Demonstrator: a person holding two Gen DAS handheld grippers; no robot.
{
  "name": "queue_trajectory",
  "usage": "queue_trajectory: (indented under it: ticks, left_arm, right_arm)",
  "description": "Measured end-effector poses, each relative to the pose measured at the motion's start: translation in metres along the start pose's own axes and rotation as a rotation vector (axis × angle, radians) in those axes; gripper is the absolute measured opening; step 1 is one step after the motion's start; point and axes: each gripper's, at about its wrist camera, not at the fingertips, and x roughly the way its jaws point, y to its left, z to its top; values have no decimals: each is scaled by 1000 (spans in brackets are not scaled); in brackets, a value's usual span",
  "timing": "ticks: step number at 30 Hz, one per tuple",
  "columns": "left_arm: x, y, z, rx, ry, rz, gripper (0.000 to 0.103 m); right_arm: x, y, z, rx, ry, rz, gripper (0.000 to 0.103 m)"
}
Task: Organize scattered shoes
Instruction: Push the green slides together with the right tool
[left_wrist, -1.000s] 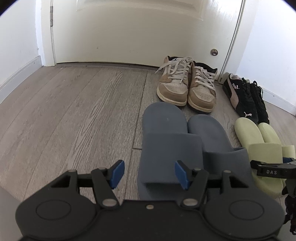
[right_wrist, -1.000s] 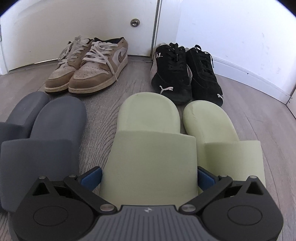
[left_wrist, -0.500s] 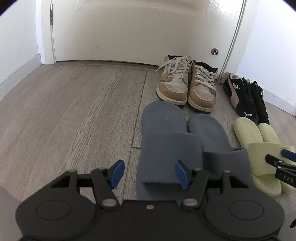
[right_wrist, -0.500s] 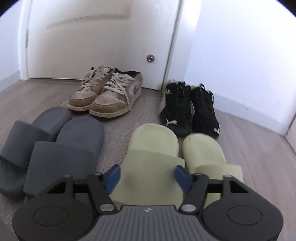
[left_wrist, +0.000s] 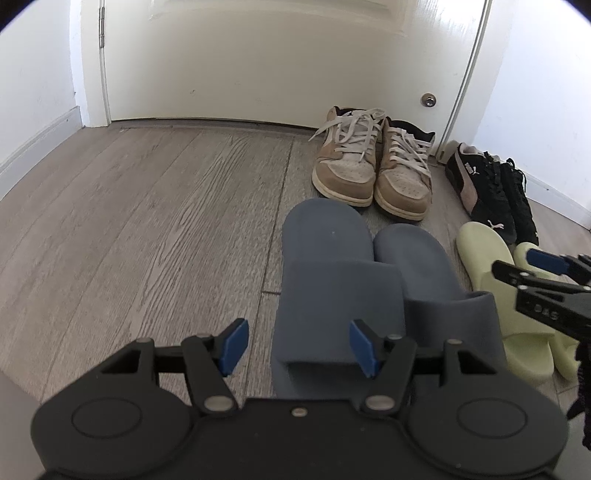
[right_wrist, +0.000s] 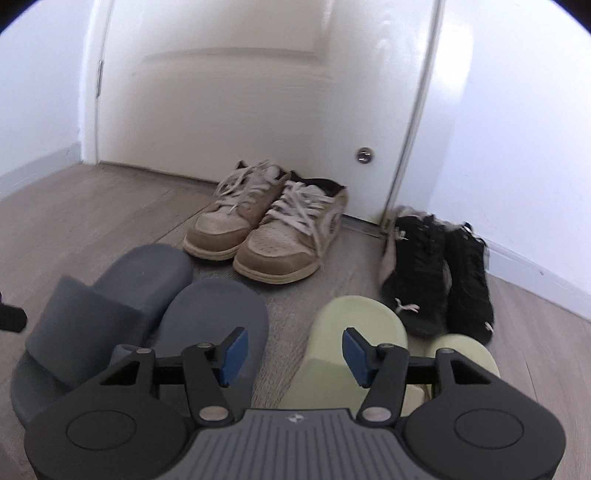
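My right gripper (right_wrist: 291, 350) sits lifted above the green slides (right_wrist: 354, 332) with its jaws half spread and nothing between the pads; they have just been closing from a wide spread, and the slide they straddled a moment ago now lies free on the floor. My left gripper (left_wrist: 299, 347) hovers near the heel end of the grey slides (left_wrist: 325, 258), jaws likewise part spread and gripping nothing.

All four pairs I can see are lined up by the door (left_wrist: 258, 55): the tan sneakers (left_wrist: 373, 173) side by side against it, the black sneakers (left_wrist: 491, 192) at the wall corner, the grey slides in front of the tan pair, the green slides in front of the black pair.

I judge the placing step finished and this the pull-back. Next I would look for any stray shoe outside these views; none shows here. If none turns up, both tools only need to back off without nudging the slides.
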Motion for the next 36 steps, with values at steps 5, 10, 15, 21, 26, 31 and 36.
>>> queue_trajectory:
  ticks: [5,10,15,21,26,31,36]
  left_arm:
    - [0,2,1,-3,-1,-1,62]
    - [-1,2,2,-5,-6,-7,62]
    - [-2,1,1,-5,-4,-8,62]
    - [-3,1,2,-22,8,-9,62]
    - [-4,0,4,-26,4,-12,62]
    - [-8,-9,7,3,-10,-7,63]
    - [-16,-23,12,-5,-35,-16,67]
  right_arm:
    - [22,2,-4,-119,65,-84,57]
    - [17,-7,-16,-156,108,-151,57]
    - [10,-21,-27,-144,122,-169,57]
    - [4,-40,-29,-34,91,-125,59]
    - [-13,-61,-27,106,35,-60,84]
    - [-29,-80,-28,160,-14,-41,101]
    - [-37,-104,-38,265,2,-45,102]
